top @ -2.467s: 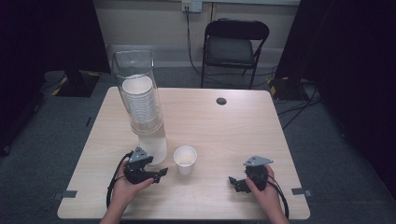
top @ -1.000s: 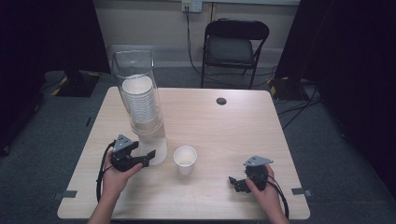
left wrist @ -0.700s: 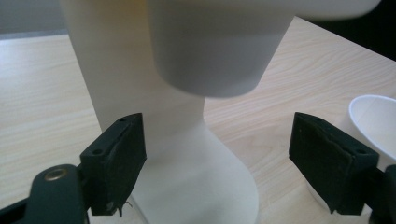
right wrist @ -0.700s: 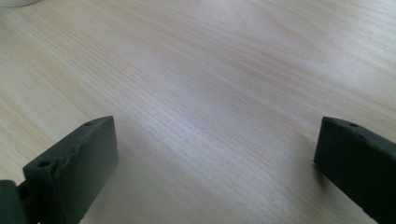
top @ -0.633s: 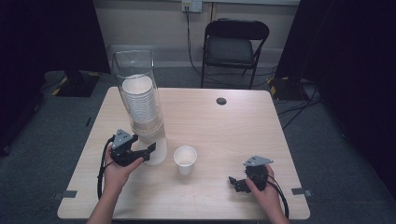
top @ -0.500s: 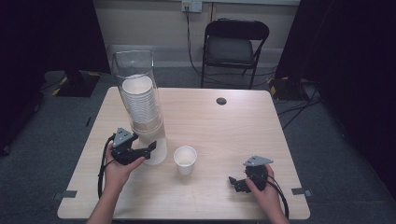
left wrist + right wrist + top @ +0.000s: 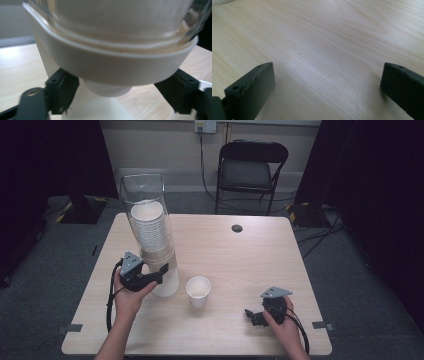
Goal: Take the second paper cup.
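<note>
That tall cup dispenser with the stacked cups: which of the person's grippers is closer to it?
The left. The left gripper is right at the cup dispenser, its jaws either side of the lowest cup. The right gripper sits far off near the table's front right corner.

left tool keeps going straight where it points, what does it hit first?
Most likely the cup dispenser: in the left gripper view its white collar sits directly ahead, with the bottom cup poking out between the left tool's jaws, which have just been closing. Exact gap unclear.

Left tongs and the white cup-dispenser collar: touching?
Cannot tell. In the left gripper view the tongs flank the white collar, but blur hides contact.
</note>
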`<state>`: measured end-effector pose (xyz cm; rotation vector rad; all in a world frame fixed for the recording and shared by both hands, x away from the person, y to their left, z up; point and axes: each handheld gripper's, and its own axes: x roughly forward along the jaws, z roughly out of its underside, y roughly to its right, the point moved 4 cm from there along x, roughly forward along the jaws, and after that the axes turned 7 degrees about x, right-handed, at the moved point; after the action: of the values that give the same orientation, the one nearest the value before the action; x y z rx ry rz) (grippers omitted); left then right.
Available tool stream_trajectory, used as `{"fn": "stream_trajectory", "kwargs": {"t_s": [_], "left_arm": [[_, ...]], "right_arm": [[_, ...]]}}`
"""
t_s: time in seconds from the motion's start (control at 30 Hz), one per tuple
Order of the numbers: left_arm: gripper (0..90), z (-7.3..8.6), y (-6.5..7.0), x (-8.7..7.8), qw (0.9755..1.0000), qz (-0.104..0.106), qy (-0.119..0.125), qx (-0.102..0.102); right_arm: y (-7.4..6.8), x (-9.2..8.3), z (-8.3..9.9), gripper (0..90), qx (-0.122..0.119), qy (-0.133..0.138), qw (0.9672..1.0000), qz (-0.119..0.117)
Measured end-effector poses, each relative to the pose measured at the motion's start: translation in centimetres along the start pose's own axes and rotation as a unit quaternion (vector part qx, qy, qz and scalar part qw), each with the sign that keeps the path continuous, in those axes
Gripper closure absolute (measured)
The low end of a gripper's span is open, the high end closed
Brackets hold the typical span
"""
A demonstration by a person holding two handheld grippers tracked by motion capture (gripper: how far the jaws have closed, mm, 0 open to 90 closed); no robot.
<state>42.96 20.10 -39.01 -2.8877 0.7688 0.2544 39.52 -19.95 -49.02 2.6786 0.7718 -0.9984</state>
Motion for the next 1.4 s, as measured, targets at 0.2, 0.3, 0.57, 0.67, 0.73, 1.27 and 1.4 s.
{"fn": "stream_trajectory", "kwargs": {"t_s": [0.2,0.3,0.57,0.67,0.73,1.27,1.4], "left_arm": [[21.5,-0.32,0.08,0.23,1.0000,-0.003,0.004,0.003],[21.7,-0.31,0.03,0.42,1.0000,-0.005,0.003,0.004],[32.0,-0.27,-0.09,0.71,0.9994,-0.027,0.002,0.021],[32.7,-0.18,0.02,0.67,0.9992,-0.031,0.001,0.024],[33.1,0.07,0.10,0.63,0.9990,-0.036,0.008,0.027],[34.6,0.42,0.58,0.62,0.9979,-0.054,-0.005,0.035],[34.8,0.50,0.77,0.92,0.9986,-0.049,-0.007,0.020]], "right_arm": [[0.00,0.00,0.00,0.0,0.000,0.000,1.0000,0.000],[0.00,0.00,0.00,0.0,0.000,0.000,1.0000,0.000],[0.00,0.00,0.00,0.0,0.000,0.000,1.0000,0.000],[0.00,0.00,0.00,0.0,0.000,0.000,1.0000,0.000],[0.00,0.00,0.00,0.0,0.000,0.000,1.0000,0.000],[0.00,0.00,0.01,0.0,-0.001,0.000,1.0000,0.000],[0.00,0.00,0.00,0.0,-0.001,0.000,1.0000,0.000]]}}
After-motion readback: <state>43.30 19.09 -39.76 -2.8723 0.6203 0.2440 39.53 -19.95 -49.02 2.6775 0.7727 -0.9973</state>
